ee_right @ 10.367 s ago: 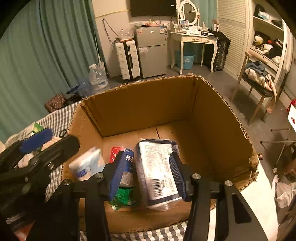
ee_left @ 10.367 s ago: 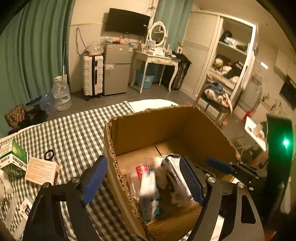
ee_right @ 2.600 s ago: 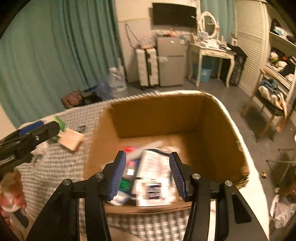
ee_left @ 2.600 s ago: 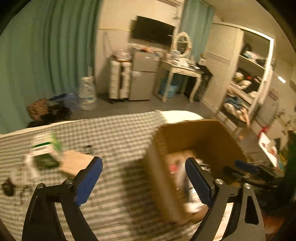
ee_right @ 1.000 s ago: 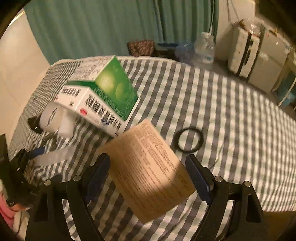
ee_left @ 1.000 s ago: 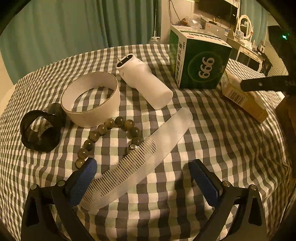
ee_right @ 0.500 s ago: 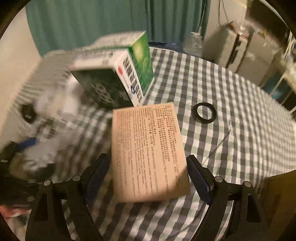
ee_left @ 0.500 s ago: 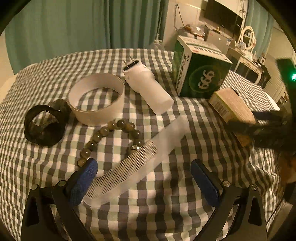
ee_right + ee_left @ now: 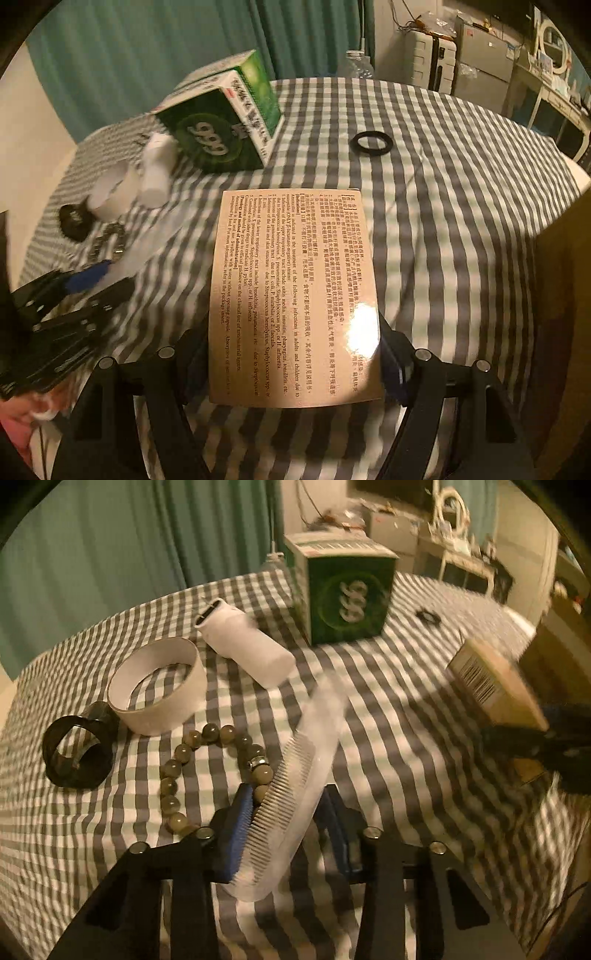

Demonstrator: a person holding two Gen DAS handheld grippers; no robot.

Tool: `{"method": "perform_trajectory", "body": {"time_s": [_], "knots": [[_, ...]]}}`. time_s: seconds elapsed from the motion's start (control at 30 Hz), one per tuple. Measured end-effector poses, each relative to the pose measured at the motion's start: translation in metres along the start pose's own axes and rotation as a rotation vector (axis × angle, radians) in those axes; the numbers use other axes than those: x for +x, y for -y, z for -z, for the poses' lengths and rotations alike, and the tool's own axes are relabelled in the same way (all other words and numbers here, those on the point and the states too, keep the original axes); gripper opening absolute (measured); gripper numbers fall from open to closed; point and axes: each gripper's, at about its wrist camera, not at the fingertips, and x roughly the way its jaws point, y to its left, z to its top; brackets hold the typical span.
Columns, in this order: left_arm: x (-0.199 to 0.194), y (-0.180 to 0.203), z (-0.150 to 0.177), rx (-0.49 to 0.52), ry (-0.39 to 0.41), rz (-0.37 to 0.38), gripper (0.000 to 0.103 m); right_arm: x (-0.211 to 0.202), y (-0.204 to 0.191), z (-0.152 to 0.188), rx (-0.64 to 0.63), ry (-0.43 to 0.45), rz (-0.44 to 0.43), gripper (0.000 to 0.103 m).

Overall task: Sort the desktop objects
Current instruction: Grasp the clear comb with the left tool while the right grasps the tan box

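Note:
A translucent white comb (image 9: 295, 775) lies slanted between the blue pads of my left gripper (image 9: 286, 823). Its jaws are closing and both pads meet the comb's near end. In the right wrist view a flat tan medicine box (image 9: 295, 288) with printed text fills the span of my right gripper (image 9: 295, 362). Those jaws are closing too, with a pad against each long side. The box stays sharp while the checked cloth (image 9: 443, 229) blurs. From the left wrist view the same tan box (image 9: 491, 686) shows at the right, with the right gripper's fingers (image 9: 546, 738) around it.
Beside the comb are a bead bracelet (image 9: 207, 738), a white tape ring (image 9: 159, 686), a black cuff (image 9: 74, 753), a white plug-in device (image 9: 251, 650) and a green carton (image 9: 347, 598). A small black ring (image 9: 371, 142) lies further back. A cardboard box wall (image 9: 561, 295) stands at the right.
The left jaws have come in from wide open onto the comb, which has swung more upright. The right jaws have narrowed onto the tan box, and that gripper has shifted across the table.

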Motion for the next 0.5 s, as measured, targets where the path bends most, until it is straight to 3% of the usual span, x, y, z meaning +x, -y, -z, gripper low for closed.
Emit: {"method": "perform_trajectory", "body": {"time_s": [0.13,0.4,0.5], "knots": [[-0.008,0.009,0.004,0.033,-0.001,0.018,0.03,-0.017,0.006,0.003,0.015,0.026,-0.024,0.074],[0.007,0.015,-0.004,0.012,0.004,0.039,0.034,-0.004,0.009,0.005,0.04,-0.003,-0.015,0.074],[0.007,0.015,-0.005,0.01,0.02,0.041,0.029,-0.002,0.007,0.004,0.05,-0.001,-0.007,0.074]]}}
